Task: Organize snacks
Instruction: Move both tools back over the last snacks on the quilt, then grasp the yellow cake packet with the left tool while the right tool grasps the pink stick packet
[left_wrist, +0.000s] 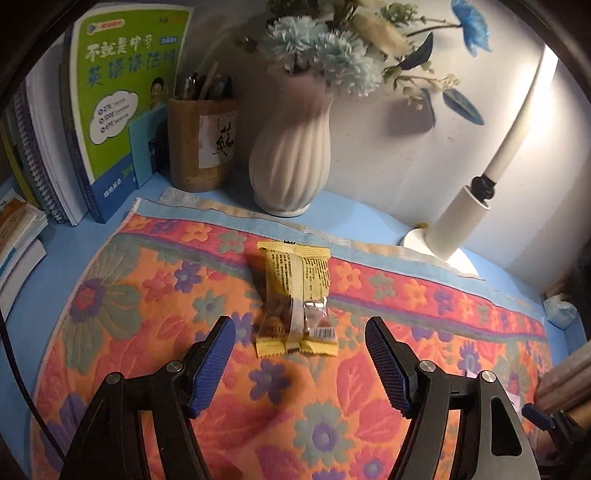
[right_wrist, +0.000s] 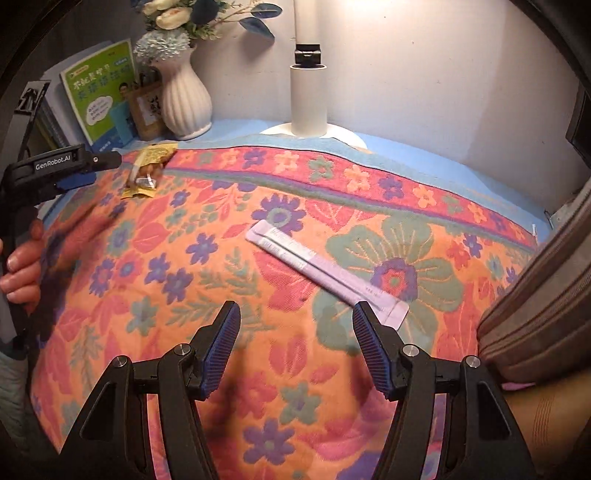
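Both grippers, left gripper (left_wrist: 300, 325) and right gripper (right_wrist: 296, 312), gape empty.

One yellow snack packet (left_wrist: 296, 299), one lilac stick sachet (right_wrist: 325, 271), seemingly.

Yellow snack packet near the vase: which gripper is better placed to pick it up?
Left. The left gripper is open with the yellow snack packet lying straight ahead between its fingers. The right gripper faces the long lilac sachet, with the packet far off to its side.
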